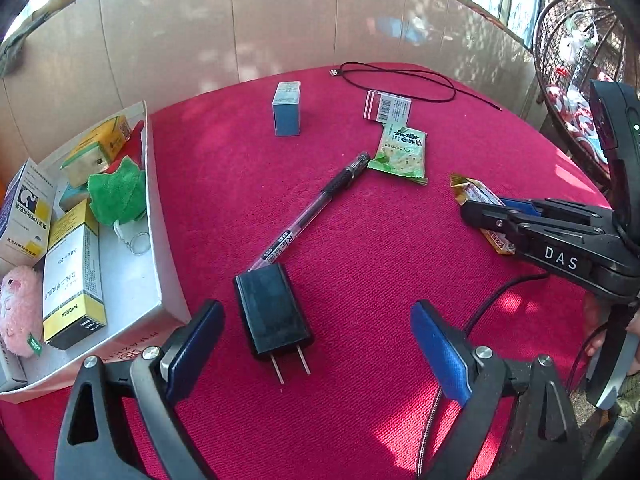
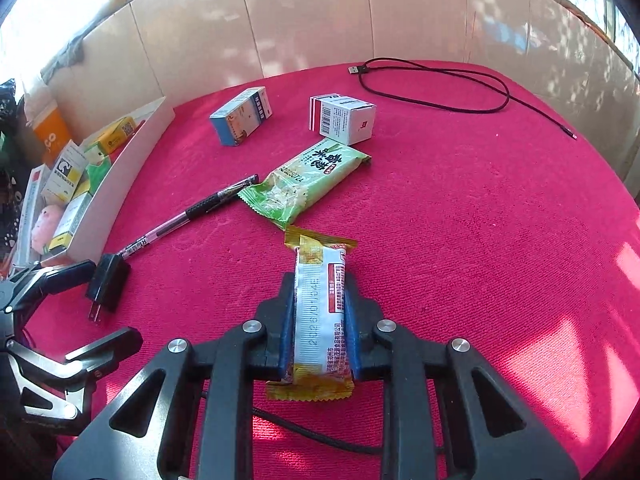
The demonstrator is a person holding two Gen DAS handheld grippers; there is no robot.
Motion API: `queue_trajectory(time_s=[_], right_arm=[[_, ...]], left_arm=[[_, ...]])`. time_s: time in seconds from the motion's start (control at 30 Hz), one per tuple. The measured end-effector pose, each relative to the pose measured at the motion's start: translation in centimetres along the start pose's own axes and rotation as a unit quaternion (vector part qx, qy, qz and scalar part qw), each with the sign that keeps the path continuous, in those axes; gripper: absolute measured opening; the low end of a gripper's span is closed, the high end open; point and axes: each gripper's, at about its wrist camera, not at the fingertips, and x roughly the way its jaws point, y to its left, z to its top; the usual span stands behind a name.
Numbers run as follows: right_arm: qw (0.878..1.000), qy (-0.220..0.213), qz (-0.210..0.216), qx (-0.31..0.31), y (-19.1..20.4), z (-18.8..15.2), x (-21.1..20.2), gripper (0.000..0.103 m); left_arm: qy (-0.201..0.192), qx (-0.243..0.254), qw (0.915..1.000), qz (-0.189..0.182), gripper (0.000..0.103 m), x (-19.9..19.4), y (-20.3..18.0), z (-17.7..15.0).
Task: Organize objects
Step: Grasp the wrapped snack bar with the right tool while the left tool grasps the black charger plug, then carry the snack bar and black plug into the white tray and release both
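My right gripper is shut on a yellow and white snack bar, held between its blue pads over the red cloth; it also shows in the left wrist view. My left gripper is open, its jaws on either side of a black plug charger lying on the cloth; the charger also shows in the right wrist view. A pen lies beyond the charger. A green snack packet, a blue box and a white box lie farther back.
A white tray at the left holds several medicine boxes, a green cloth and a pink plush. A black USB cable lies at the back. Cardboard walls ring the red table. A wire basket stands at right.
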Motion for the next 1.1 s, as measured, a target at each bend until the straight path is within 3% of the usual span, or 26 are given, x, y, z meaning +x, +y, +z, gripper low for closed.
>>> queue_trajectory(time_s=[0.17, 0.23, 0.33, 0.43, 0.5, 1.1], right_arm=[[1.0, -0.001, 0.005, 0.004, -0.1, 0.0, 0.0, 0.021], [1.0, -0.001, 0.007, 0.006, -0.2, 0.0, 0.0, 0.021], [1.0, -0.001, 0.007, 0.006, -0.1, 0.0, -0.1, 0.021], [1.0, -0.001, 0.006, 0.005, -0.2, -0.1, 0.0, 0.021], [1.0, -0.001, 0.005, 0.004, -0.2, -0.1, 0.0, 0.021], [1.0, -0.017, -0.01, 0.024, -0.8, 0.5, -2.0, 0.02]], left_arm=[[0.011, 0.0, 0.9998, 0.014, 0.084, 1.8, 0.2, 0.9], [0.005, 0.002, 1.0, 0.005, 0.071, 1.5, 0.1, 0.7], [0.002, -0.004, 1.0, 0.003, 0.042, 0.8, 0.2, 0.5], [-0.003, 0.001, 1.0, 0.002, 0.033, 0.4, 0.0, 0.0], [-0.006, 0.004, 1.0, 0.002, 0.029, 0.2, -0.1, -0.2], [-0.064, 0.014, 0.9978, -0.003, 0.029, -3.0, -0.5, -0.4]])
